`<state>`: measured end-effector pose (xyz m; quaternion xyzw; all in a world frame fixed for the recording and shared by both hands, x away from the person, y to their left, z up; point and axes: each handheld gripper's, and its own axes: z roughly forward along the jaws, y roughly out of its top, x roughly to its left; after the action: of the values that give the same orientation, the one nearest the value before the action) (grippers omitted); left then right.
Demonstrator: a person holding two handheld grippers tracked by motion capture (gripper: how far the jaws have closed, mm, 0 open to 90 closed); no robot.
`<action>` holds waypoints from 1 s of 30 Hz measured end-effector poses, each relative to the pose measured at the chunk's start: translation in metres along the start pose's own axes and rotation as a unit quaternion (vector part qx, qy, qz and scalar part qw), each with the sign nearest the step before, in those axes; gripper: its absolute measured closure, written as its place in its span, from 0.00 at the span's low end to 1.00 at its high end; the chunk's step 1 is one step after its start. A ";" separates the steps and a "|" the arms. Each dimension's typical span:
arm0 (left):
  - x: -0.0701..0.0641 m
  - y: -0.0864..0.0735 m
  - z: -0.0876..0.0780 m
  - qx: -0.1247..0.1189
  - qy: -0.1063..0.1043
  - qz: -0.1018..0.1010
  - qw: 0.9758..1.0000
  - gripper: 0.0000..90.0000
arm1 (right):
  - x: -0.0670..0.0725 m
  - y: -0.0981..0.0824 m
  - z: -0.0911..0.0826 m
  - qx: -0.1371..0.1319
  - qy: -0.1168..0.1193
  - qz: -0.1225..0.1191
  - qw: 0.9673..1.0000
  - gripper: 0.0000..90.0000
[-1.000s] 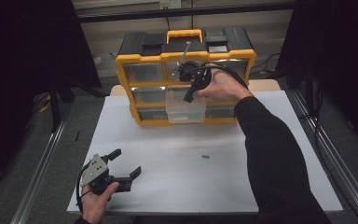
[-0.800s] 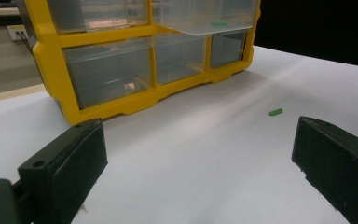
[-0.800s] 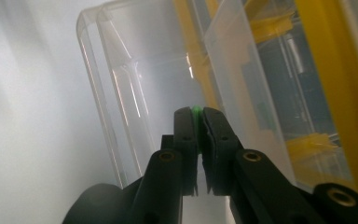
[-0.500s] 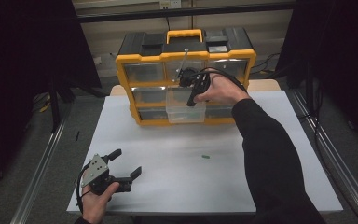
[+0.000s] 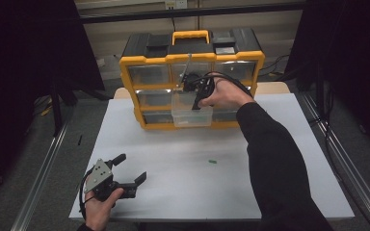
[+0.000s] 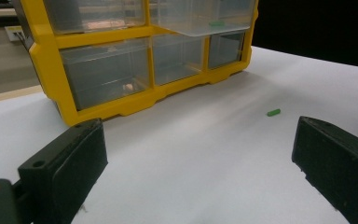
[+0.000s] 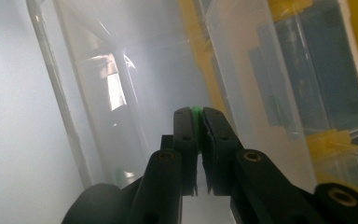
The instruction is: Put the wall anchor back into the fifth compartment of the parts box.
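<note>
A yellow and black organizer (image 5: pixel 192 60) with clear drawers stands at the back of the white table (image 5: pixel 270 144). One middle drawer (image 5: pixel 191 117) is pulled out. Over it my right gripper (image 5: pixel 197 98) points down. In the right gripper view this gripper (image 7: pixel 196 116) is shut on a small green piece (image 7: pixel 196 111) above the clear drawer (image 7: pixel 98 93). Another green piece (image 5: pixel 213 162) lies loose on the table. At the near left my left gripper (image 5: pixel 131 167) rests low with its jaws wide apart and nothing between them. It faces the organizer (image 6: pixel 121 105) and the loose green piece (image 6: pixel 273 112).
In the left gripper view a further green piece (image 6: pixel 216 24) shows through the bottom of the pulled-out drawer (image 6: pixel 200 18). Metal rails (image 5: pixel 43 168) run along both sides of the table. Dark curtains surround the space.
My right gripper has sunk slightly toward the pulled-out drawer, still shut on the green piece. The left gripper and the loose green piece have stayed put.
</note>
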<state>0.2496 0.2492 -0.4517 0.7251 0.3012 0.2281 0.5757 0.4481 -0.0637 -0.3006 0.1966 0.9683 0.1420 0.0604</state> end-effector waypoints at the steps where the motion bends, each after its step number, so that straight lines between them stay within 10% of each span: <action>1: 0.000 0.000 0.000 -0.001 0.001 -0.002 1.000 0.03 | 0.000 0.000 0.000 0.000 0.001 -0.001 1.000 0.94; 30: 0.000 0.000 0.000 0.000 0.000 0.000 1.000 0.03 | 0.001 -0.002 -0.006 -0.020 -0.011 0.009 1.000 0.81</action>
<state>0.2496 0.2487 -0.4517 0.7253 0.3015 0.2279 0.5755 0.4452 -0.0660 -0.2958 0.2055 0.9626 0.1602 0.0735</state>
